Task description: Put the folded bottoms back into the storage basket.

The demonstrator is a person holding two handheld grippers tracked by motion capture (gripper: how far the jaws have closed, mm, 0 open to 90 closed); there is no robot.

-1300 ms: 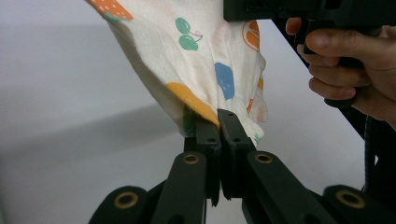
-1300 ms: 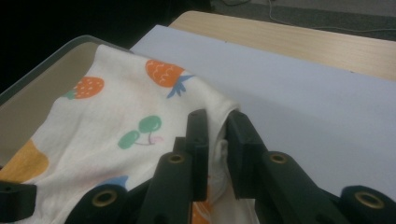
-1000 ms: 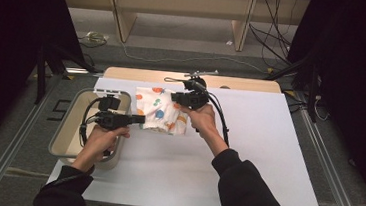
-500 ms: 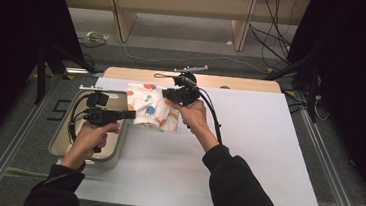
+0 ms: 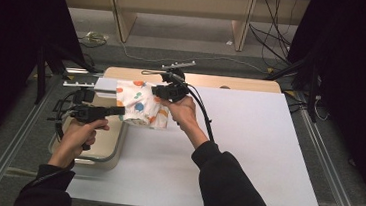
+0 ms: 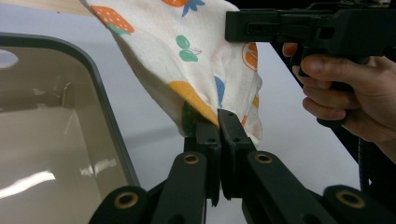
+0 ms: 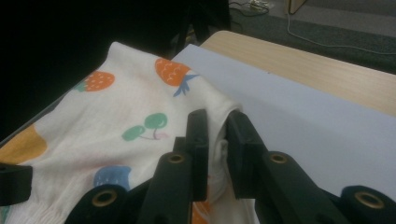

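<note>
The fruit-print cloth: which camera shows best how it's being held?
The high view: the cloth hangs between left gripper and right gripper, beside the tray. The left gripper view shows jaws pinching its lower edge; the right gripper view shows jaws clamped on a fold.

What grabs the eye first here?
A white cloth with a fruit print, held up off the white table between both tongs: the left tongs pinch its lower edge, the right tongs its upper edge. Below it to the left, a beige tray sits at the table's edge.
</note>
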